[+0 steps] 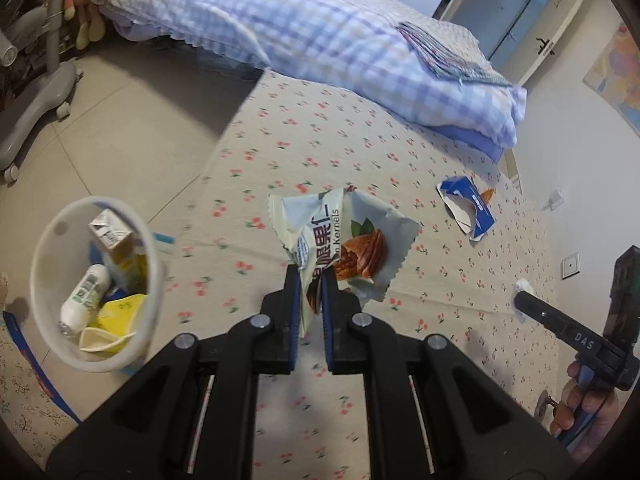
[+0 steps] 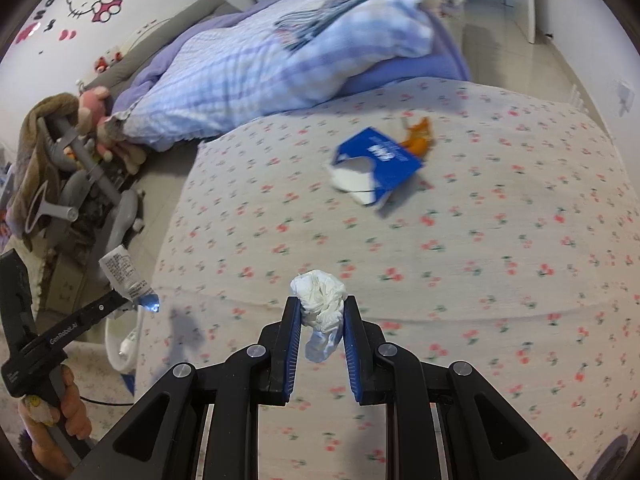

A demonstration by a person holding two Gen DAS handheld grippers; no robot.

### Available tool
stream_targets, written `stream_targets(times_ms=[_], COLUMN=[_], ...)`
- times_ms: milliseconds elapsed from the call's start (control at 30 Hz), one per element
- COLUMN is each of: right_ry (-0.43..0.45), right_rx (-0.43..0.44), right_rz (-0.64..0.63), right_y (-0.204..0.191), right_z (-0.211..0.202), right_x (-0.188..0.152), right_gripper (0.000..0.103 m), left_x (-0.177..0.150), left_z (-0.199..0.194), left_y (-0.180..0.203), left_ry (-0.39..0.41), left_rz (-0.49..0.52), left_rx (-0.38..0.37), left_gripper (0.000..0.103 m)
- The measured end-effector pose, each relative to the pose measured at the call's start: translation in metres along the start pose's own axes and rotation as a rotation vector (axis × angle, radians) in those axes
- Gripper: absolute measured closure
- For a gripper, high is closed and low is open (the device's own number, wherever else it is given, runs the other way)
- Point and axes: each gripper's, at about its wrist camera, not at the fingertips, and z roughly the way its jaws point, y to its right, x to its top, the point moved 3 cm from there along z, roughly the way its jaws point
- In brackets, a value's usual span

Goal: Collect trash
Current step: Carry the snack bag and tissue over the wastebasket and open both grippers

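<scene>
Above the floral bedsheet [image 1: 360, 152], left claw [image 1: 311, 276] pinching snack wrapper [image 1: 344, 240], right claw [image 2: 320, 304] clamping crumpled tissue [image 2: 320, 292], bin [image 1: 56, 344] lower left.

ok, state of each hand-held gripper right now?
Left hand-held gripper: closed on a snack wrapper.
Right hand-held gripper: closed on a crumpled tissue.

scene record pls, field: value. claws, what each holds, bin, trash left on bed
left claw: shut on nut wrapper
right claw: shut on crumpled tissue
bin: white, beside bed, holds a carton, a small bottle, yellow packets
left on bed: torn blue box, orange scrap next to it
</scene>
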Motion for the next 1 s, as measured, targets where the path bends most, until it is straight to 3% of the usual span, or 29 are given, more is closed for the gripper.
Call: stream_targets(times_ms=[433,700,833,933,1000], right_ry=[-0.079,-0.101,-0.108,-0.106,-0.104], right_rx=[0.068,0.127,0.160,0.190,0.212], right_rz=[-0.142,-0.194,-0.228,-0.250,-0.260], right_y=[-0.109,-0.168,-0.196,-0.214,-0.224], right_z=[0.051,0.074,0.083,0.087,0.092], right_x=[-0.016,-0.027,-0.033,-0.037,-0.038], right_gripper=[0.082,0.082,0.082,0.082,0.082], left_x=[-0.009,-0.014,-0.015,-0.015,-0.013], left_z=[-0.046,-0.043,-0.031,-0.024,-0.024], left_y=[-0.148,-0.199,-0.213,-0.215,-0.213], left_ry=[0.054,0.035,0.007,0.011,0.027], left_rz=[-0.179,-0.264,-0.280,-0.246,-0.198], left_rx=[0.127,0.185,0.174,0.195,0.234], left_gripper=[0.092,0.091,0.090,0.077,0.046])
